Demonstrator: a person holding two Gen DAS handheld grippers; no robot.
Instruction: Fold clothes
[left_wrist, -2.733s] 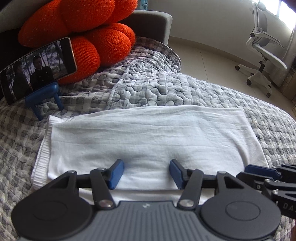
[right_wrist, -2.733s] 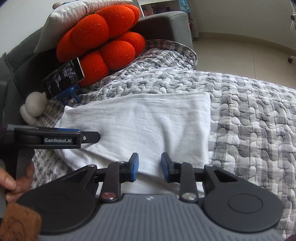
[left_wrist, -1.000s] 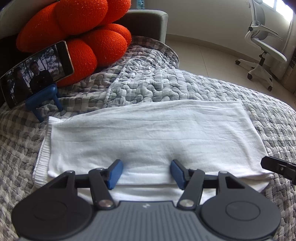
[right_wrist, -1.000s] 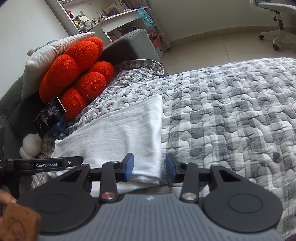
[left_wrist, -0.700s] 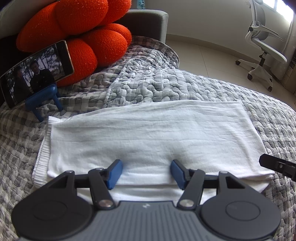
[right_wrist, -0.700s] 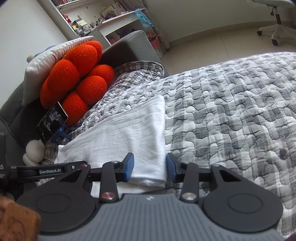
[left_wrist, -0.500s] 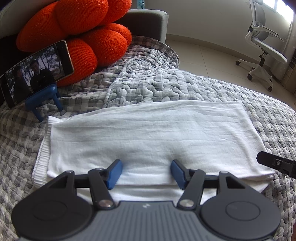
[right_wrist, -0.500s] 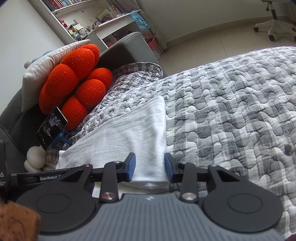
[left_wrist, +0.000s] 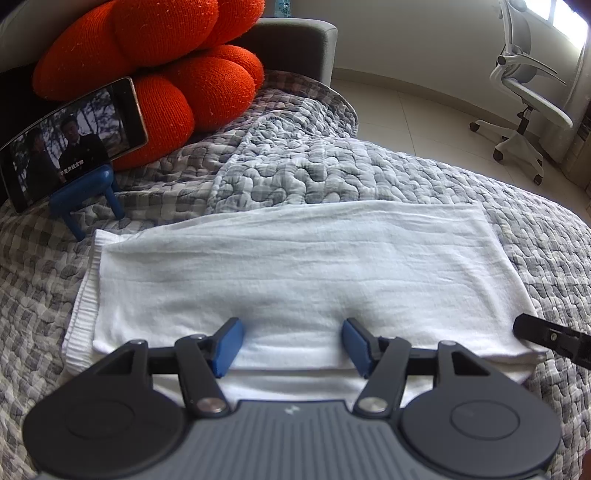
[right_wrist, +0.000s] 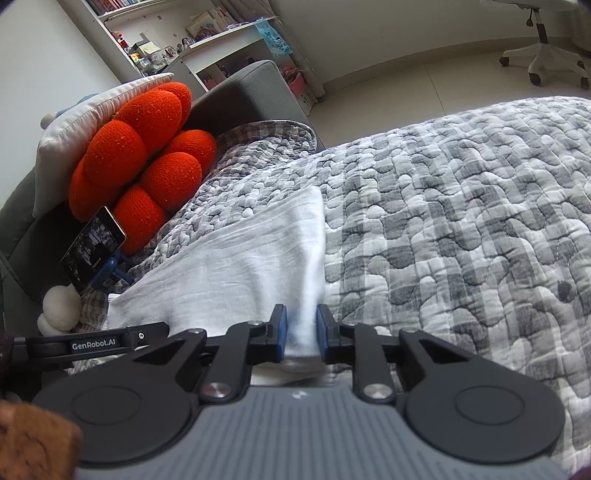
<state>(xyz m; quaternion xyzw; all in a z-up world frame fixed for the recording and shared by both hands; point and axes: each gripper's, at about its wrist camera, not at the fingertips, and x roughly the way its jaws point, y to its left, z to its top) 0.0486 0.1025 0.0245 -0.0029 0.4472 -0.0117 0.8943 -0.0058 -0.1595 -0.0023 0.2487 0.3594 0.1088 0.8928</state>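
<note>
A: Where does the white garment (left_wrist: 291, 273) lie?

B: Flat on the grey checked quilt (right_wrist: 461, 221) of the bed, folded into a long band. In the left wrist view its near edge runs right under the left gripper (left_wrist: 291, 345), whose jaws stand wide apart over the cloth, with a layered fold showing between the blue pads (left_wrist: 227, 341).

A: And the right gripper (right_wrist: 300, 332)?

B: At the garment's right near corner. Its jaws are drawn narrow, and a pinched ridge of white cloth stands up between them, touching both pads. From the left view only a black tip of it shows at the cloth's right edge (left_wrist: 546, 338).

A: What differs from the earlier frames?

B: Half a second ago the right jaws were wider, straddling the corner with a gap on each side; now they have closed onto the cloth and the fabric bunches upward there. A few seconds ago that gripper was over the middle of the near edge, so it has shifted to the corner. The left gripper is unchanged: same wide opening, same place.

A: Around it?

B: An orange knotted cushion (left_wrist: 155, 62) at the head end, with a phone (left_wrist: 70, 140) on a blue stand (left_wrist: 86, 195) just in front, and a white office chair (left_wrist: 524, 96) on the floor beyond.
</note>
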